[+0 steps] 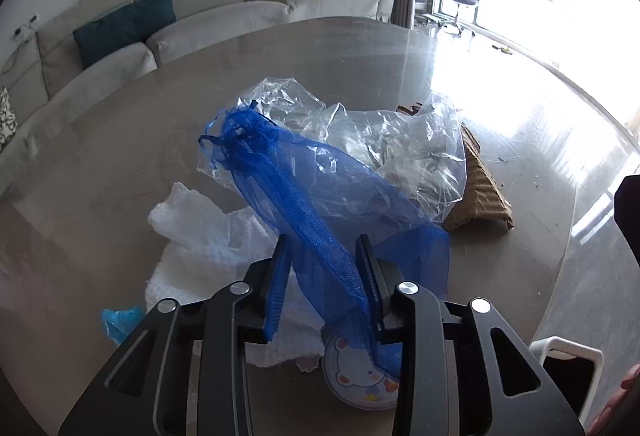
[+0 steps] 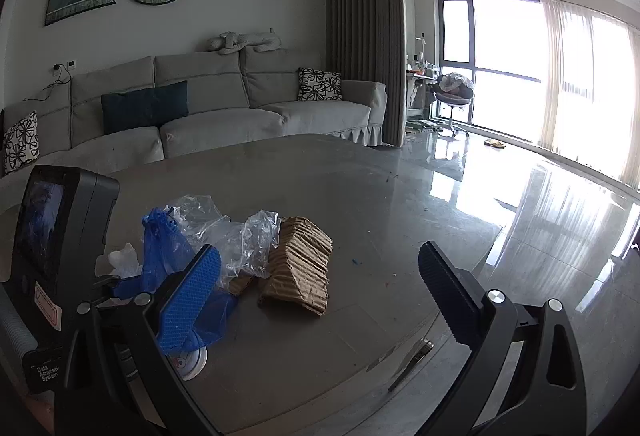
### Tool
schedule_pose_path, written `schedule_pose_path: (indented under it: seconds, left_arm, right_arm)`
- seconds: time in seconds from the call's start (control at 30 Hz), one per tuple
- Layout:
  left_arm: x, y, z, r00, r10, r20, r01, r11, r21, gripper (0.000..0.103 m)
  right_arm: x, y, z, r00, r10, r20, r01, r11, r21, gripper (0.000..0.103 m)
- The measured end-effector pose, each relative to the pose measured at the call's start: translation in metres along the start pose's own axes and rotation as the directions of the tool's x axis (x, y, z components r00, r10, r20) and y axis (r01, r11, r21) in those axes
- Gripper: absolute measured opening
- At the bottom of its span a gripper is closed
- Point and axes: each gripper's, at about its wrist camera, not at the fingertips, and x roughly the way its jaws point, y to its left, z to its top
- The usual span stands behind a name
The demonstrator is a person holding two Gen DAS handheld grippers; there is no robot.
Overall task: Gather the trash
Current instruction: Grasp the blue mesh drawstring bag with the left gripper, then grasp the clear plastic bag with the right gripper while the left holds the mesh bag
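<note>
Left wrist view, left to right. Small blue scrap (image 1: 120, 322) at the lower left on the table (image 1: 100, 176). White padded wrap (image 1: 200, 232) beside it, partly under the gripper. Left gripper (image 1: 325, 248) angled down over the pile, jaws narrow, with the lower part of the blue mesh bag (image 1: 304, 192) running between them; mesh against the right pad, left pad just beside it, so firm clamping not confirmed. Mesh bag stretched up and away to its drawstring neck. Round lid with a cartoon bear (image 1: 360, 376) flat on the table under the bag's lower end. Clear plastic film (image 1: 380, 140) crumpled behind and right of the bag, overlapping it. Brown corrugated cardboard (image 1: 480, 196) at the right, partly beneath the film. White handle (image 1: 568, 352) at the lower right edge, part of a person's hand (image 1: 620, 396) beside it.

Right wrist view, left to right. Left gripper's body with screen at the far left. White wrap (image 2: 124, 260), blue mesh bag (image 2: 160, 248), clear film (image 2: 240, 240) and folded cardboard (image 2: 300, 268) grouped together left of centre on the table (image 2: 320, 176). Right gripper (image 2: 320, 264) wide open, nothing between the jaws, held above the table, with the cardboard seen through the gap. Sofa (image 2: 220, 108) behind the table.
</note>
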Motion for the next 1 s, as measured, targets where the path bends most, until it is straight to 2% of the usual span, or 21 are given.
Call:
schedule_pose_path:
  seconds: [0.07, 0.13, 0.33, 0.5, 0.6, 0.77, 0.87, 0.93, 1.0]
  left_arm:
    - [-0.001, 0.003, -0.003, 1.000, 0.016, 0.003, -0.016, 1.000, -0.018, 0.009]
    - [-0.008, 0.005, -0.003, 1.000, 0.012, 0.020, -0.012, 1.000, -0.027, 0.004]
    - [-0.055, 0.013, 0.002, 0.990, 0.036, 0.138, -0.032, 0.999, -0.028, 0.003]
    - [-0.099, 0.019, -0.001, 0.959, 0.106, 0.263, -0.108, 0.994, -0.006, 0.003]
    - [-0.110, 0.025, 0.000, 0.946, 0.127, 0.299, -0.133, 0.991, 0.001, 0.003]
    - [-0.106, 0.045, 0.006, 0.949, 0.150, 0.276, -0.145, 0.989, -0.037, 0.003]
    - [-0.106, 0.058, 0.009, 0.947, 0.168, 0.275, -0.156, 0.986, -0.067, 0.003]
    - [-0.110, 0.066, 0.008, 0.942, 0.179, 0.282, -0.164, 0.984, -0.076, 0.003]
    - [-0.113, 0.074, 0.009, 0.941, 0.181, 0.287, -0.162, 0.983, -0.089, 0.003]
  right_arm:
    - [-0.002, 0.000, 0.002, 1.000, 0.000, 0.005, 0.000, 1.000, 0.009, 0.098]
    - [-0.002, -0.001, 0.002, 1.000, 0.003, 0.002, -0.003, 1.000, 0.018, 0.098]
    - [0.006, 0.002, 0.000, 1.000, 0.015, -0.020, -0.015, 0.999, 0.028, 0.098]
    - [0.026, 0.016, -0.004, 0.996, 0.063, -0.067, -0.061, 0.997, 0.040, 0.098]
    - [0.040, 0.028, -0.003, 0.994, 0.074, -0.079, -0.071, 0.996, 0.051, 0.098]
    - [0.063, 0.050, 0.004, 0.993, 0.086, -0.079, -0.080, 0.993, 0.087, 0.098]
    - [0.079, 0.065, 0.009, 0.992, 0.071, -0.100, -0.065, 0.996, 0.062, 0.098]
    - [0.090, 0.073, 0.010, 0.989, 0.064, -0.136, -0.059, 0.997, 0.041, 0.098]
    - [0.103, 0.079, 0.010, 0.975, 0.066, -0.210, -0.064, 0.998, 0.018, 0.098]
